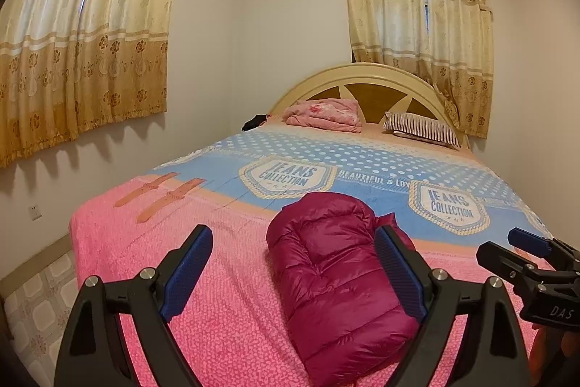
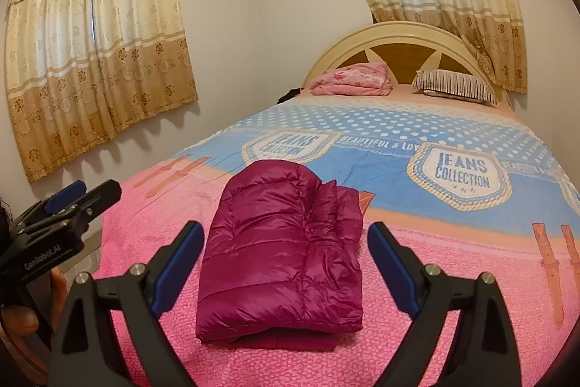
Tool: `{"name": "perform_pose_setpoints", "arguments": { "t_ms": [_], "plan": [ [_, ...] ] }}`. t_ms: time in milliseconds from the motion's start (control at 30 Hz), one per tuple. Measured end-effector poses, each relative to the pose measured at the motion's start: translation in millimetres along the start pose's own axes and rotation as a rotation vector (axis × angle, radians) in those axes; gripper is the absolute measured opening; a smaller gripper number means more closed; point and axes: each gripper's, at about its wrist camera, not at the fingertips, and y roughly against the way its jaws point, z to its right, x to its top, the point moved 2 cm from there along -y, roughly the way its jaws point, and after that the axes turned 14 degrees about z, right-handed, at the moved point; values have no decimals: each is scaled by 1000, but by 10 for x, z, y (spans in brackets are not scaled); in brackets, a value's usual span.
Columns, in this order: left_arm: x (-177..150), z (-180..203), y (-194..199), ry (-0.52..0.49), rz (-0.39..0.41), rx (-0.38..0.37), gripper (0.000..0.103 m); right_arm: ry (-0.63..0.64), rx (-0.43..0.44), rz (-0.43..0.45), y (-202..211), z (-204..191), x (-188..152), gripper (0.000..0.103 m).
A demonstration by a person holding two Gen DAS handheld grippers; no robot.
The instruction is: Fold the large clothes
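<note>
1. Item under task: a magenta down jacket (image 2: 279, 256) lies folded into a compact rectangular bundle on the pink near end of the bed (image 2: 453, 307), its layers stacked and the folded edge toward the cameras. It rests free — nothing touches it.

2. Step in hand, by judgement: the folding looks complete or nearly so; this moment reads as the release after the last fold. One layer edge shows along the bundle's right side in the right wrist view, slightly uneven.

3. Left claw (image 1: 293, 278): spread wide, nothing between the pads. The jacket appears behind its right finger in the left wrist view, not gripped.

4. Right claw (image 2: 286, 263): spread wide, nothing pinched. The bundle shows between its fingers in the right wrist view but lies beyond and below them, apart from the pads.

5. Pose: both claws point forward and somewhat downward over the foot of the bed, side by side, each visible at the edge of the other's view. They hover above the bedspread — not resting on it.

6. Next move, by judgement: if tidying is wanted, square the uneven right edge with a light press; otherwise set the bundle aside. Puffy, slippery fabric may spring open if nudged carelessly.
</note>
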Motion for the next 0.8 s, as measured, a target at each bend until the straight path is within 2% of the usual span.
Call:
{"name": "perform_pose_setpoints", "arguments": {
  "t_ms": [800],
  "plan": [
    [-41, -11, -46, 7, -17, -1, 91, -5, 2, 3, 35, -21, -4, 98]
  ]
}}
